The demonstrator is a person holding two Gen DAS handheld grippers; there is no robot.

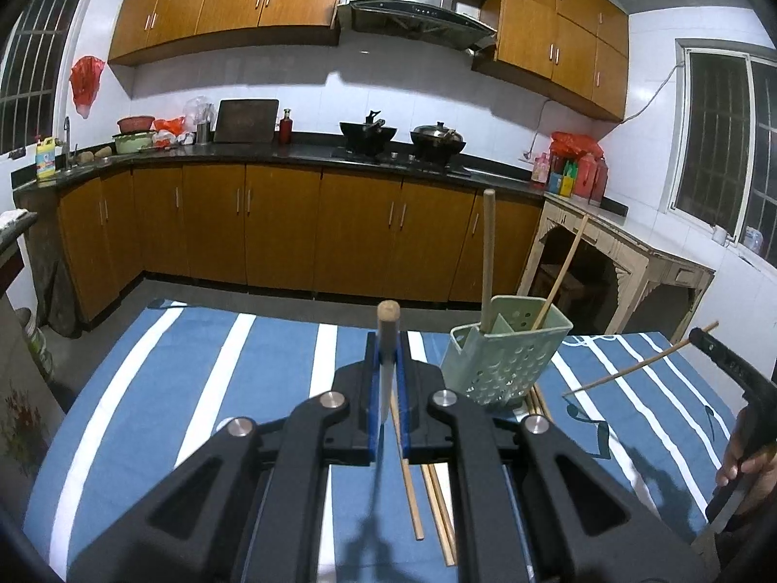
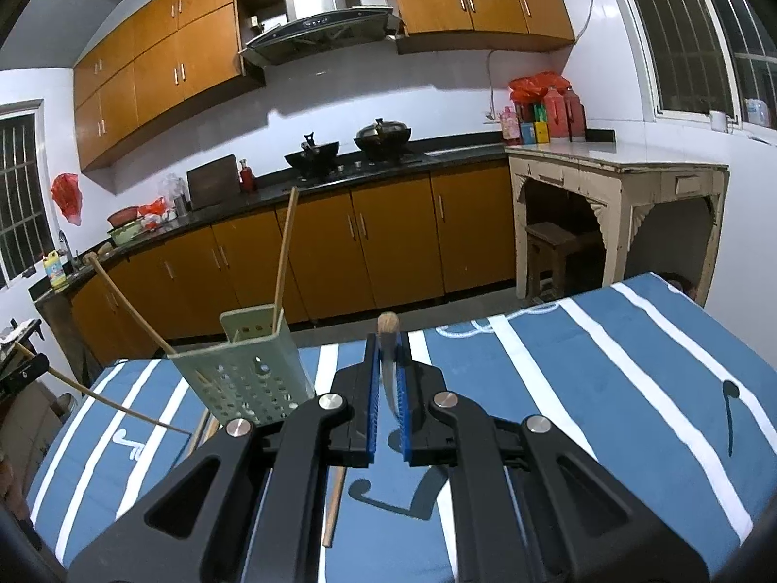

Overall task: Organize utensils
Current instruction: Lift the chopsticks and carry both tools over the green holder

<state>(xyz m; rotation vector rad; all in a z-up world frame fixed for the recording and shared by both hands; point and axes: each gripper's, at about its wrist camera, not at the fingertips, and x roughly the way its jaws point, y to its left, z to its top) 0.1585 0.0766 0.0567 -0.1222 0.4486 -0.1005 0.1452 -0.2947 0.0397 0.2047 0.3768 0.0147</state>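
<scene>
My left gripper (image 1: pixel 387 340) is shut on a chopstick (image 1: pixel 386 379); its wooden end pokes out above the blue pads. It hangs over the striped cloth, just left of a green perforated holder (image 1: pixel 505 359). A wooden-handled utensil (image 1: pixel 488 252) and a chopstick (image 1: pixel 563 272) stand in that holder. My right gripper (image 2: pixel 387 340) is likewise shut on a chopstick (image 2: pixel 391 384), to the right of the holder (image 2: pixel 243 374). Each view catches the other gripper at its edge with a thin stick (image 1: pixel 641 364) (image 2: pixel 97 393) slanting from it. Loose chopsticks (image 1: pixel 408 476) (image 2: pixel 335 505) lie on the cloth below.
The table wears a blue cloth with white stripes (image 1: pixel 194 388) (image 2: pixel 607 364). A hand (image 1: pixel 743 461) grips the right tool's handle. Beyond the table run brown kitchen cabinets (image 1: pixel 281 228) with woks on the stove, and a pale side table (image 2: pixel 621 180) stands at the right wall.
</scene>
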